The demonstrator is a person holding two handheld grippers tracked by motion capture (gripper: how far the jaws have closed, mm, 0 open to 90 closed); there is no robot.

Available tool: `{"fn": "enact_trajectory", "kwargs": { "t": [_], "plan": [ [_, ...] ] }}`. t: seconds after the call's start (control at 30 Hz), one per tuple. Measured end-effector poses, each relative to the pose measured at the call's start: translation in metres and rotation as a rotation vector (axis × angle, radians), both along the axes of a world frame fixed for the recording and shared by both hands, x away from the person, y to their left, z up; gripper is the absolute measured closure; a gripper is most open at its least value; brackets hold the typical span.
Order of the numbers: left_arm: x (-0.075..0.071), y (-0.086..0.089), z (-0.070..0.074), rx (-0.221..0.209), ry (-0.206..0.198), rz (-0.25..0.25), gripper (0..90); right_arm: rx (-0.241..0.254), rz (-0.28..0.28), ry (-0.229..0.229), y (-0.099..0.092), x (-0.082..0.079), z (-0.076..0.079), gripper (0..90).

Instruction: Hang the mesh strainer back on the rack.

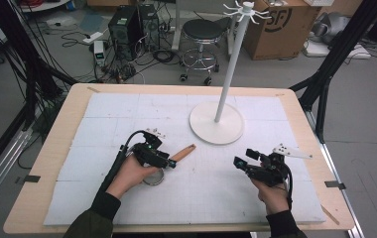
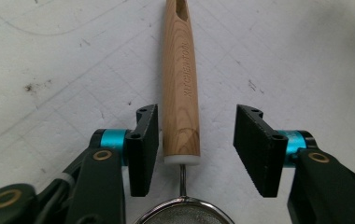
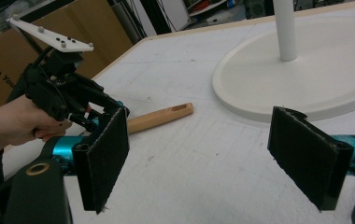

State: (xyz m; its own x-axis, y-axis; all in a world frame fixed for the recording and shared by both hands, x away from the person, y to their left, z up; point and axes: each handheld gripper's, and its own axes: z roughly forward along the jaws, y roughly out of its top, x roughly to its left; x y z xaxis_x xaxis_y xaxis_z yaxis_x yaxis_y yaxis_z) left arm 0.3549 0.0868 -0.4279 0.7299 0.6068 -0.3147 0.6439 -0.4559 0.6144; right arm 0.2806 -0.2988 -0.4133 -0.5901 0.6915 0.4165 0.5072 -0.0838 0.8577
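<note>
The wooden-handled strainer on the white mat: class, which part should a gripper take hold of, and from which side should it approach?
Grip the strainer by its straight wooden handle, near the end that meets the wire stem, probably from above. It lies flat on the mat, so its two long sides are free. The left gripper already straddles it there, one pad close, the other apart. The round mesh bowl offers the flat pads little to hold.

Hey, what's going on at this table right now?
A person holds a set of tongs in each hand over a white mat. The left tongs straddle the wooden handle of a small wire strainer lying flat; one pad sits close against the handle, the other stands apart, so nothing is gripped yet. The right tongs hover open, holding nothing. A white hook stand is behind, unused.
</note>
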Motion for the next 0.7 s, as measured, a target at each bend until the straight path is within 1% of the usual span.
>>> {"fn": "enact_trajectory", "kwargs": {
  "t": [0.1, 0.17, 0.2, 0.27, 0.33, 0.4, 0.47, 0.53, 0.63, 0.7],
  "plan": [
    [0.0, 0.0, -0.002, 0.002, 0.005, 0.009, 54.7, 0.001, 0.001, 0.0, -0.001, 0.0, 0.0, 20.0],
    [-0.001, -0.001, -0.004, -0.024, 0.016, 0.022, 52.8, -0.001, -0.002, -0.007, -0.001, 0.0, 0.0, 20.0],
    [-0.001, -0.001, -0.005, -0.03, 0.015, 0.027, 51.7, 0.0, -0.002, -0.006, -0.001, 0.0, 0.0, 20.0],
    [-0.003, -0.001, -0.009, -0.026, 0.014, 0.038, 50.3, 0.002, -0.003, -0.003, -0.001, 0.0, 0.0, 20.0],
    [-0.004, -0.001, -0.012, -0.033, 0.014, 0.052, 49.4, 0.0, -0.004, -0.003, -0.001, 0.0, 0.0, 20.0],
    [-0.005, 0.001, -0.013, -0.056, 0.008, 0.065, 50.0, 0.0, -0.004, -0.007, -0.001, 0.0, 0.0, 20.0],
    [-0.007, 0.003, -0.014, -0.06, -0.004, 0.068, 51.1, 0.0, -0.005, -0.004, -0.001, 0.0, 0.0, 20.0],
    [-0.008, 0.004, -0.015, -0.067, -0.008, 0.072, 51.2, -0.002, -0.002, -0.003, -0.001, 0.0, -0.001, 20.0],
    [-0.009, 0.003, -0.015, -0.056, -0.019, 0.07, 51.5, 0.0, -0.003, 0.006, 0.0, 0.0, -0.001, 20.0],
    [-0.011, 0.002, -0.015, -0.052, -0.028, 0.076, 51.6, -0.005, 0.0, 0.003, 0.0, 0.0, -0.001, 20.0]
  ]
}}
